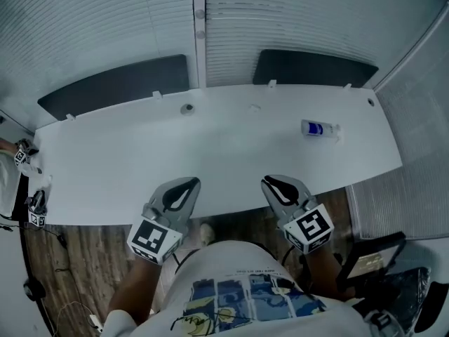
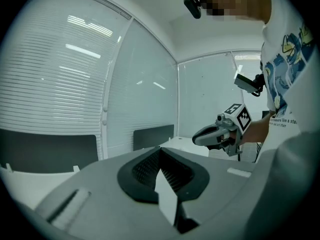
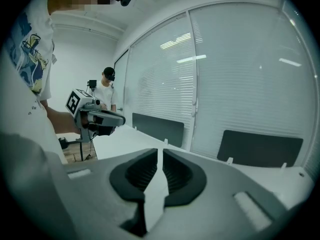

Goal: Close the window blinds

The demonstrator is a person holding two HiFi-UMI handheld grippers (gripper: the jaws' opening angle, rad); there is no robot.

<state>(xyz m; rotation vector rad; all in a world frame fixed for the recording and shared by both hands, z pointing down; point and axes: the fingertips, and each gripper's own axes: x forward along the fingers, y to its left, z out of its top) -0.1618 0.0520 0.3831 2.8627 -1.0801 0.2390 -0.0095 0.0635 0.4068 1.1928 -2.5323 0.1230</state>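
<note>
White slatted blinds (image 1: 91,27) hang lowered over the windows behind a white table (image 1: 210,160), split by an upright frame post (image 1: 199,20) with small knobs. My left gripper (image 1: 184,187) and right gripper (image 1: 273,184) hover side by side over the table's near edge, well short of the blinds. Both are shut with nothing between the jaws. In the left gripper view the jaws (image 2: 160,151) meet in a seam, with the blinds (image 2: 50,84) beyond. The right gripper view shows the same closed seam (image 3: 160,154), facing the blinds (image 3: 250,84).
Two dark panels (image 1: 119,86) (image 1: 312,69) stand along the table's far edge. A small bottle (image 1: 319,128) lies at the right of the table and a round fitting (image 1: 186,109) near the middle back. Another person (image 3: 106,91) stands beyond the left end.
</note>
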